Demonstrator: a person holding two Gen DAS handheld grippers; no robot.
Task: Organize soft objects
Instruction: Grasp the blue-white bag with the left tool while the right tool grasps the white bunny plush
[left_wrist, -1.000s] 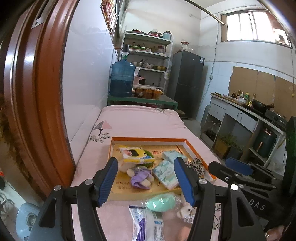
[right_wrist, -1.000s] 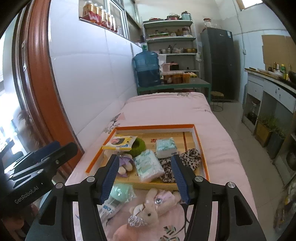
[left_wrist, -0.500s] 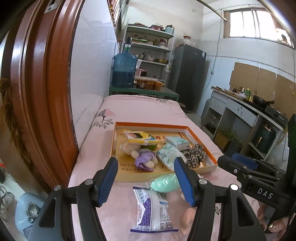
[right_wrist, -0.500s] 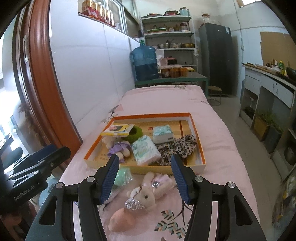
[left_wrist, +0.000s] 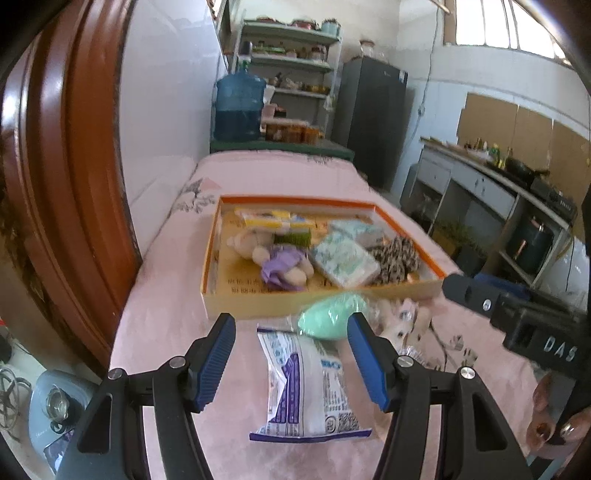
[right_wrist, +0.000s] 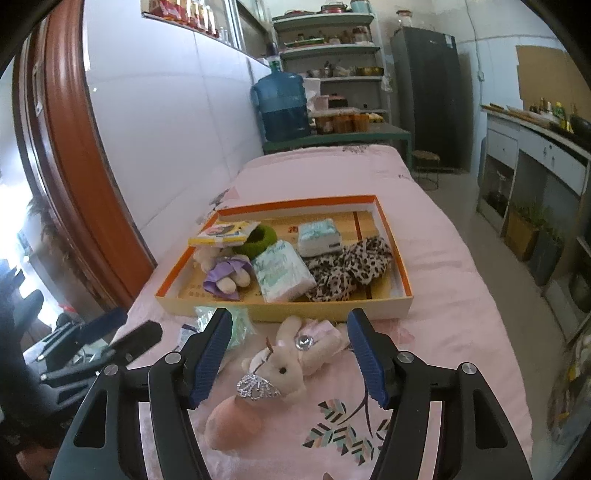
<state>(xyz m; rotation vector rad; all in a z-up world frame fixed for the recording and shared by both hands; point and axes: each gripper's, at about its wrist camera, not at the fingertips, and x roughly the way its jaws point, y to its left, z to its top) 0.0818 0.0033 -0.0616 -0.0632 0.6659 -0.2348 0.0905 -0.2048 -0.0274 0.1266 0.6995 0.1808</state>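
A shallow cardboard tray (right_wrist: 402, 275) with orange rim and yellow base sits on a pink bedspread (right_wrist: 461, 332), lying at 12 o'clock from both tools. Tray contents, right wrist view: a yellow flat packet (right_wrist: 225, 232) at the tray's 10 o'clock corner, resting partly on a green fuzzy ring (right_wrist: 264, 238); a small plush doll in a purple dress (right_wrist: 223, 275) at 8 o'clock; a large tissue pack (right_wrist: 282, 271) near centre, touching the doll; a smaller tissue pack (right_wrist: 317, 236) at 12 o'clock from it; a leopard-print fabric piece (right_wrist: 351, 267) at 3 o'clock, against the right wall. The back strip of the tray shows bare base. Outside the tray, on the bedspread: a pink plush rabbit (right_wrist: 280, 363) with a silver sequin ear, lying just in front of the tray's near wall, between the fingers of the right gripper (right_wrist: 290, 356); a mint-green soft item in clear wrap (left_wrist: 332, 319) touching the near wall; a white-and-blue plastic packet (left_wrist: 308, 384) just in front of the mint item, between the fingers of the left gripper (left_wrist: 291, 358). Both grippers are spread wide and hold nothing; neither touches any item. The left wrist view is blurred, so fine print on the packets cannot be read.
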